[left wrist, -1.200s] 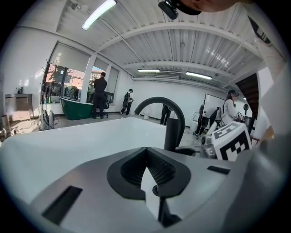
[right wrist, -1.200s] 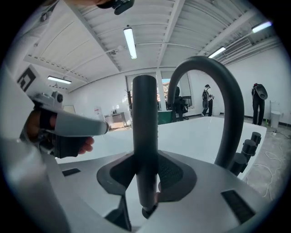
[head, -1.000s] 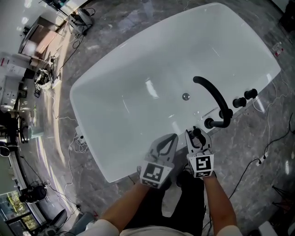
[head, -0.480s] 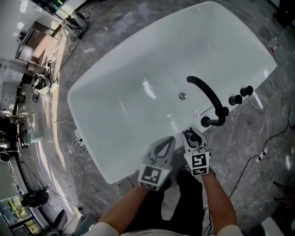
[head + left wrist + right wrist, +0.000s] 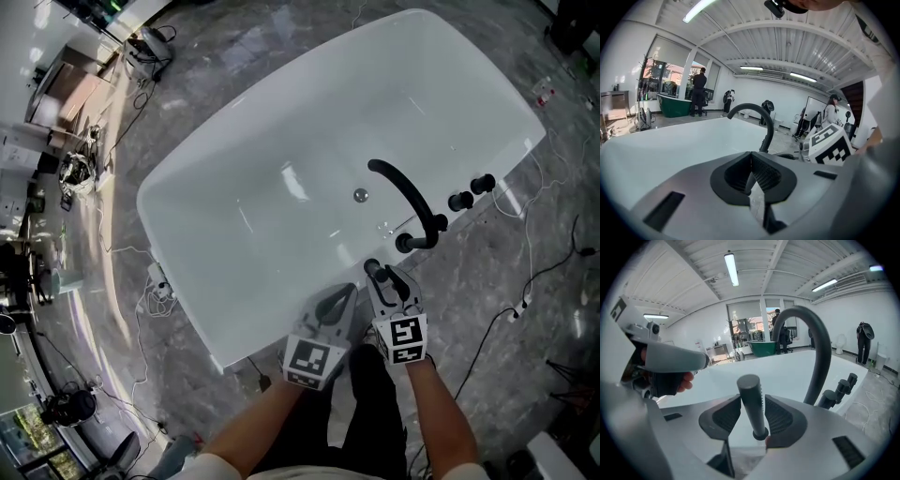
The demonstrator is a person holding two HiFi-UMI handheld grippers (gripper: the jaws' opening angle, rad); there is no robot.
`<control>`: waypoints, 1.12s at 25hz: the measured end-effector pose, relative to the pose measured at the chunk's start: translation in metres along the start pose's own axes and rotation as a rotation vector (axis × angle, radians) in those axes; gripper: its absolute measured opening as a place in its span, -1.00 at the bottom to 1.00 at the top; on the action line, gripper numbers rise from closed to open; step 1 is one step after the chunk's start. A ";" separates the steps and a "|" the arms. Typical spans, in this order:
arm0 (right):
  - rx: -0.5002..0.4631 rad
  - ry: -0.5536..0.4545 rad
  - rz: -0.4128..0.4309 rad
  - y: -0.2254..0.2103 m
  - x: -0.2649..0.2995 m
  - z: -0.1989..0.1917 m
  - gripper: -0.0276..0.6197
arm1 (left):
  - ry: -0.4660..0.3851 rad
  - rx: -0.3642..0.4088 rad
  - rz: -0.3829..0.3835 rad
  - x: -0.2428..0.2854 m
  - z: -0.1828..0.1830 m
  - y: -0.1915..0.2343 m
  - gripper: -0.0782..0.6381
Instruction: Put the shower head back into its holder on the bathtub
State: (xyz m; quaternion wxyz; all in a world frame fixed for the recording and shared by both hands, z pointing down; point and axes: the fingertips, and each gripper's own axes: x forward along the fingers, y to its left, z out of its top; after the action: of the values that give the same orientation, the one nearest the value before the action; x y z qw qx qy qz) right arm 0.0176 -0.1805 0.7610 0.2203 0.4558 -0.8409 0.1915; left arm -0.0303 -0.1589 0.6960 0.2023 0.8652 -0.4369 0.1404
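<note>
Shower head (image 5: 751, 397) is off the tub, clamped between the pads of my right gripper (image 5: 387, 283), just over the near rim of the bathtub (image 5: 281, 112). Most of its length sticks out past the jaws, I think so the free end can be aimed. The black socket (image 5: 406, 244) beside the spout (image 5: 405, 192) and 2 knobs (image 5: 459, 201) looks like the holder, not certain. Left gripper (image 5: 339, 300) is fully closed on nothing, parked alongside, clear of the approach.

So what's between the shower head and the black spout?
Just bare white tub rim; the head view shows nothing between shower head and spout.
</note>
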 end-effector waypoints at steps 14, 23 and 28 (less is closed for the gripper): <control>0.103 -0.184 0.021 0.061 -0.164 0.153 -0.74 | -0.007 0.052 -0.109 -0.096 0.116 -0.076 -0.76; 0.107 -0.295 -0.042 0.089 -0.251 0.209 -0.84 | -0.120 0.052 -0.137 -0.154 0.182 -0.119 -0.76; 0.081 -0.350 -0.062 0.103 -0.264 0.233 -0.86 | -0.171 0.087 -0.152 -0.172 0.200 -0.122 -0.76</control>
State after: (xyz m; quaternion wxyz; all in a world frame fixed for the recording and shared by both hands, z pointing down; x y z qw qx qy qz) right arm 0.0127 -0.0695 0.4114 0.0579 0.5164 -0.8435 0.1361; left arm -0.0178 -0.0678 0.4205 0.1364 0.9127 -0.3790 0.0691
